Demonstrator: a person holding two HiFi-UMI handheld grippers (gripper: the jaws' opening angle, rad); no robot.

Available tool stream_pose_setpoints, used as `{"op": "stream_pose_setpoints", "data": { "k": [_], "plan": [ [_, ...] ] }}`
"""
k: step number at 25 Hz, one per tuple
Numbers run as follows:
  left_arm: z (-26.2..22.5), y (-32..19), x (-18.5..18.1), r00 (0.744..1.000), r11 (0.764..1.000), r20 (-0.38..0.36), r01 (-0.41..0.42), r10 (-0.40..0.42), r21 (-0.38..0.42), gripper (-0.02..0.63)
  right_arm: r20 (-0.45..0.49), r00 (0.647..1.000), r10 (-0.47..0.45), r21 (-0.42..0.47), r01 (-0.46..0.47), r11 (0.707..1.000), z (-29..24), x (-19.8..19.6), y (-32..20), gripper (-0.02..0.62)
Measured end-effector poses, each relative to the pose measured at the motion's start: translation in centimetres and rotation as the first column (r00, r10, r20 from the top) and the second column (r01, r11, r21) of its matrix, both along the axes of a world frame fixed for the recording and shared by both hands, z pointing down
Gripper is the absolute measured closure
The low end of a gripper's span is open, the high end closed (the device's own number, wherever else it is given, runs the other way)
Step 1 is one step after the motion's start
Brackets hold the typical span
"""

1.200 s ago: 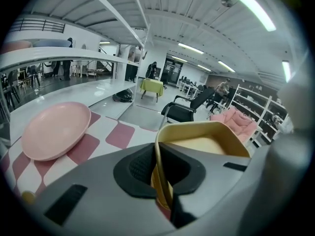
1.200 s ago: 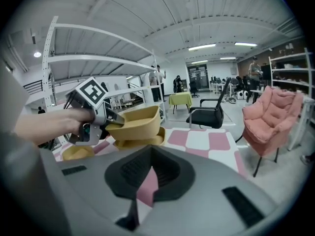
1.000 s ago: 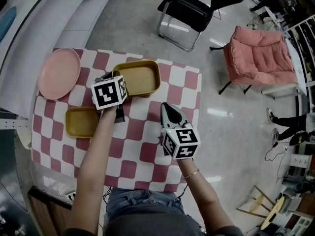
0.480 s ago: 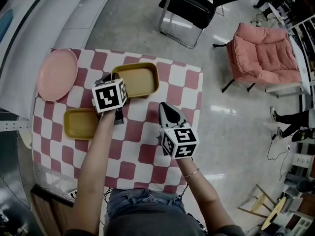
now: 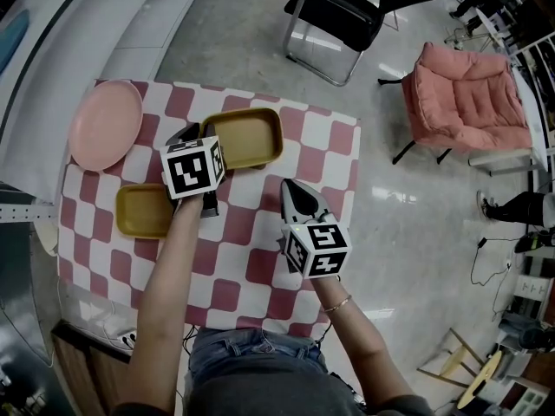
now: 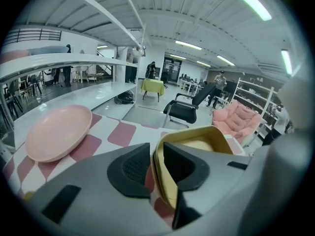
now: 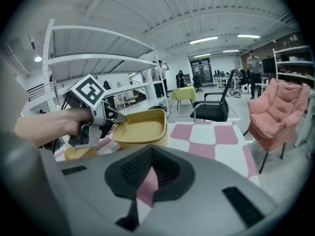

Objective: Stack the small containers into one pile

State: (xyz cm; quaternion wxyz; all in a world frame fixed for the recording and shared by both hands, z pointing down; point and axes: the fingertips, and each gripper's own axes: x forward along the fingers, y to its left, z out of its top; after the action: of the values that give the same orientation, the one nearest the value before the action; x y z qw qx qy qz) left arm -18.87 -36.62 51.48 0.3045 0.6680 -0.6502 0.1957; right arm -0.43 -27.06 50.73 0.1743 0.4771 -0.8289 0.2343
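Observation:
A large yellow container [image 5: 247,137] rests on the checked table [image 5: 260,232]. Its left rim [image 6: 160,181] stands between the jaws of my left gripper [image 5: 198,131], which are opening; a thin gap shows beside the outer pad, so the pads no longer press it. The left gripper view [image 6: 155,163] shows one jaw inside the container and one outside. A smaller yellow container [image 5: 143,211] lies on the table just left of my left forearm. My right gripper [image 5: 293,187] hovers over the table to the right, shut and empty [image 7: 151,154], facing the large container [image 7: 140,127].
A pink plate [image 5: 106,126] lies at the table's far left corner. Beyond the table stand a black chair [image 5: 347,16] and a pink armchair [image 5: 464,102]. The table's right edge is close to my right gripper.
The view has shifted slightly. Both grippers and both containers keep their places relative to each other; the left gripper stays at the large container's left rim.

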Motion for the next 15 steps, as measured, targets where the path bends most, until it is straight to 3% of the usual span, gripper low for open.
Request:
{"op": "stream_pose_setpoints", "data": {
  "k": [9, 15],
  "plan": [
    [-4.8, 5.5, -5.2, 1.0, 0.994, 0.003, 0.023, -0.024, 0.109, 0.512, 0.021, 0.995, -0.098, 0.019, 0.097, 0.995, -1.9, -4.0, 2.6, 0.584],
    [-4.7, 10.9, -11.4, 0.996, 0.992, 0.019, 0.082, -0.084, 0.1, 0.505, 0.025, 0.981, -0.19, 0.019, 0.19, 0.982, -1.9, -8.2, 5.0, 0.584]
  ]
}}
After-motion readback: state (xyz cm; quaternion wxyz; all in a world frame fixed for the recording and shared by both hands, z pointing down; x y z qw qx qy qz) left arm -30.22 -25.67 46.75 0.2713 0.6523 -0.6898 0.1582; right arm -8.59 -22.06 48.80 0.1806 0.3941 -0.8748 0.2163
